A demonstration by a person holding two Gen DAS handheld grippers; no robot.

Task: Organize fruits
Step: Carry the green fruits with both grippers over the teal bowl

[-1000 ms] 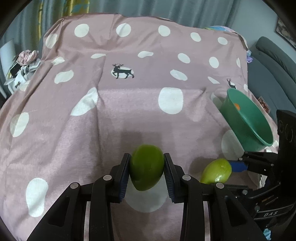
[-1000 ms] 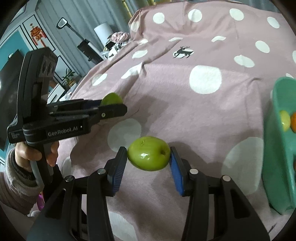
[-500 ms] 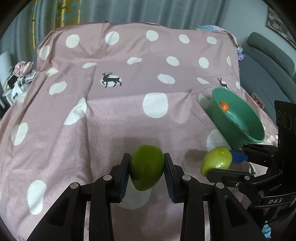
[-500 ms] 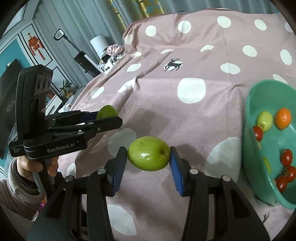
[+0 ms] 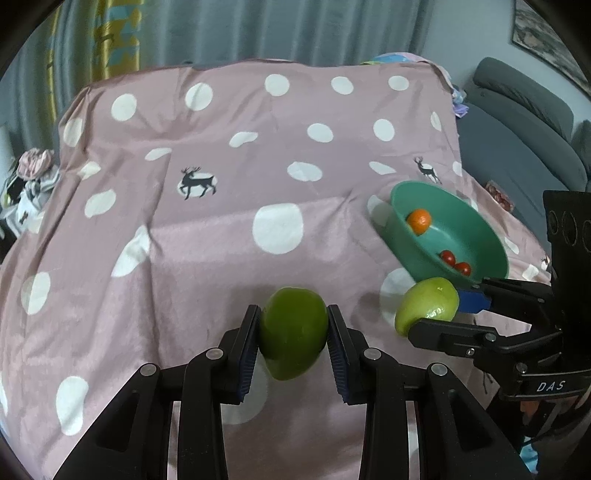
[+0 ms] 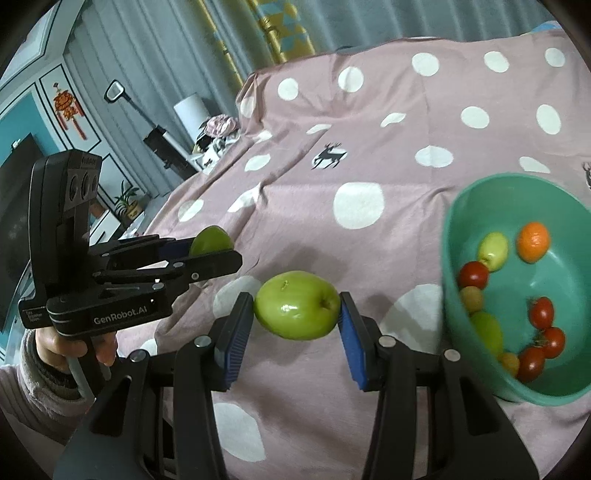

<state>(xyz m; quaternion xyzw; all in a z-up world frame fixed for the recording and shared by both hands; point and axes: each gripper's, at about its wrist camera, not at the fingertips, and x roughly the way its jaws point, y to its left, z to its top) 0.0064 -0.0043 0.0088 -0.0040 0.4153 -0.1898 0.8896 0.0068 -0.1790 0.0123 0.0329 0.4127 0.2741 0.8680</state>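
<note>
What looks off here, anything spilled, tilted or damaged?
The teal plastic bowl looks tipped toward the near side on the soft pink polka-dot cloth, but its small fruits remain inside. Both gripped green apples look intact.

The room light is looking dim and cool, and both views are carrying a soft bluish cast. A paler band is lying across the pink dotted bedcover (image 5: 207, 258), while the part nearer the cameras is sitting in shade. A dark shadow is falling on the cloth behind the green apple (image 6: 297, 310), whose skin is showing a small white glare. The fisheye lens is bending the curtains (image 5: 258, 29) and darkening every corner to black. Fine grain is softening the far objects, and the green bowl (image 6: 458, 236) rim is looking a little blurred.
</note>
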